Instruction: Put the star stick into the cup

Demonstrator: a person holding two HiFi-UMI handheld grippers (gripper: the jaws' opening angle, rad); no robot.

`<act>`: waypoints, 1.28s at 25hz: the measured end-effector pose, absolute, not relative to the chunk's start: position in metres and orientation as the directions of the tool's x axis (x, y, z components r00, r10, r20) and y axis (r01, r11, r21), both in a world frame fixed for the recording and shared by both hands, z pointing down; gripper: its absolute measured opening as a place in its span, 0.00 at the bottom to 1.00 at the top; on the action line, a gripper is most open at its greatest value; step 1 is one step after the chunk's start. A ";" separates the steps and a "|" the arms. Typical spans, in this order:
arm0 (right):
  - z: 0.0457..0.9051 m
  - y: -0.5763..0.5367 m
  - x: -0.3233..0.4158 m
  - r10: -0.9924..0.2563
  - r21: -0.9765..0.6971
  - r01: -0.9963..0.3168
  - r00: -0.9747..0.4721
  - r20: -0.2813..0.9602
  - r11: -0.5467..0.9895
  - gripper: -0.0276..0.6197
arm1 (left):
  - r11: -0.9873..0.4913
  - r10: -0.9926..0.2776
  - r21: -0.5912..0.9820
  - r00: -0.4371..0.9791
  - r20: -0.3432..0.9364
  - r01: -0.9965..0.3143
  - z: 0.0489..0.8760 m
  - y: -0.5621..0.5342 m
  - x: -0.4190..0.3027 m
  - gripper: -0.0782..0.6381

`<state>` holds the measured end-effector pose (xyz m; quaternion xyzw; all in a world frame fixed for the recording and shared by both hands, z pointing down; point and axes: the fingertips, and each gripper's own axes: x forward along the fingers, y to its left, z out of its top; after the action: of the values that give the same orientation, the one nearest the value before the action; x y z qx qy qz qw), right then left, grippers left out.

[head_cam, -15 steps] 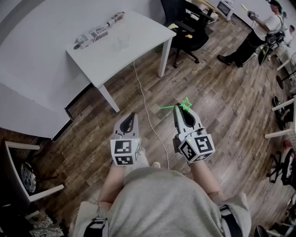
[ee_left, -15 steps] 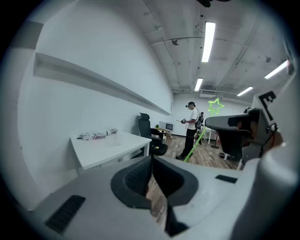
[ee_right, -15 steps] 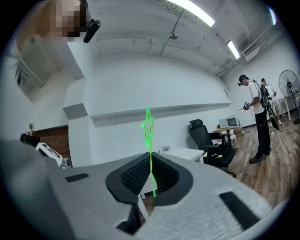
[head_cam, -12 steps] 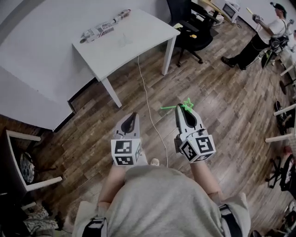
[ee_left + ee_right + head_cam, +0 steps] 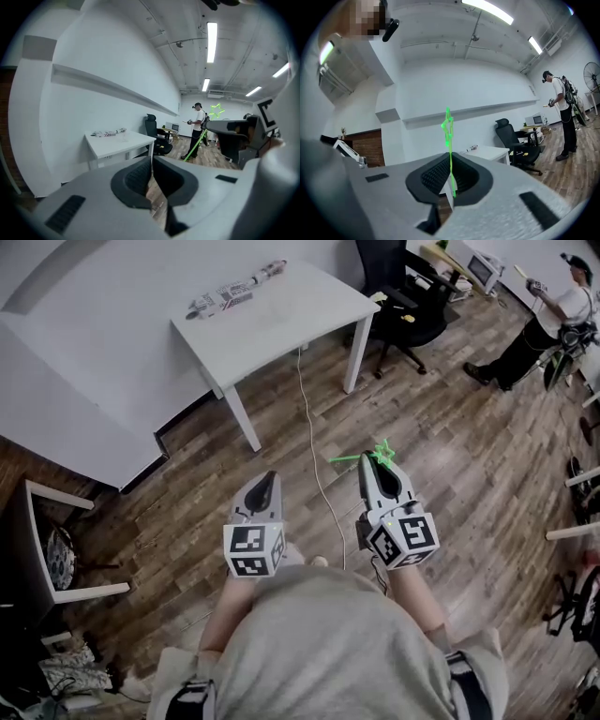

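Star stick (image 5: 379, 453): pinched in right gripper (image 5: 373, 463), jaws closed on it, over the floor. Left gripper (image 5: 264, 482): jaws together, empty. Cup (image 5: 124, 137): near tabletop's (image 5: 281, 329) far edge, well apart. Insertion judged not yet begun.

both grippers are held out in front of the torso, side by side and apart, pointing forward. the left gripper (image 5: 266, 480) has its jaws pressed together with nothing between them. the right gripper (image 5: 373, 461) has its jaws closed on the thin shaft of the star stick (image 5: 345, 458), which pokes out past the tips toward the left. the left forearm (image 5: 221, 615) and right forearm (image 5: 419, 601) are bare and bent in close to the body
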<state>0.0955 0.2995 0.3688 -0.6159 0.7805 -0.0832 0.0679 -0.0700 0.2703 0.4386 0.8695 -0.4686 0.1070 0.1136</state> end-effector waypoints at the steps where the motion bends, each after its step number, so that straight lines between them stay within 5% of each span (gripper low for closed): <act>1: 0.368 0.302 0.096 -0.972 -0.211 -0.950 -0.233 -0.007 0.229 0.06 | -0.536 -0.791 0.097 0.539 0.289 -0.839 0.438 0.273 -0.068 0.13; 32: 0.372 0.231 0.115 -0.973 -0.234 -0.946 -0.229 0.000 0.223 0.06 | -0.549 -0.773 0.135 0.562 0.293 -0.825 0.454 0.208 -0.047 0.13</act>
<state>0.1149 0.2311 0.3721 -0.6166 0.7784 -0.0924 0.0730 -0.0470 0.2076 0.4539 0.8743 -0.4569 0.1001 0.1296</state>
